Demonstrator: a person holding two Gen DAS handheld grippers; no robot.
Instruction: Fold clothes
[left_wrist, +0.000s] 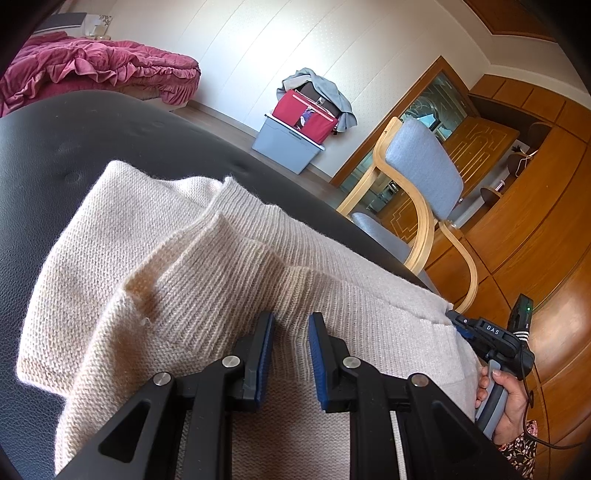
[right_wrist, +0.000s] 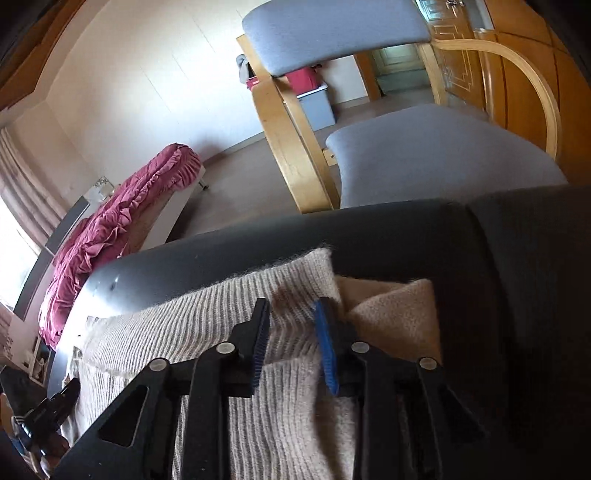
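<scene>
left wrist view looks down on a cream knitted sweater (left_wrist: 229, 258) spread over a dark padded surface (left_wrist: 74, 147), which looks like a leather-covered seat or ottoman; i keep that name since i cannot tell it for a counter. the sweater is already doubled on itself: a plain-knit layer is turned over at the near left, and a ribbed band with a raised edge runs across the middle toward the far edge of the padded surface. the left gripper (left_wrist: 291, 354) rests low over the ribbed part with its blue pads a small way apart; knit shows in the gap, but i cannot tell whether the pads pinch a ridge of it or merely lie on top. at the right edge of this view a hand (left_wrist: 506, 402) holds the handle of the right gripper (left_wrist: 458, 325), whose tip sits at the sweater's right side.

in the right wrist view the right gripper (right_wrist: 291, 343) stands over the ribbed knit near the far edge of the padded surface, jaws slightly parted with fabric lying between them; the pads do not clearly bite, so i read it as loose rather than clamped. just beyond it a folded corner of the sweater (right_wrist: 399, 314) pokes out, untidy.

my judgement: the first folds are made, the bundle is not yet square or compact, and the loose corner and raised band remain to be tucked and flattened.
</scene>
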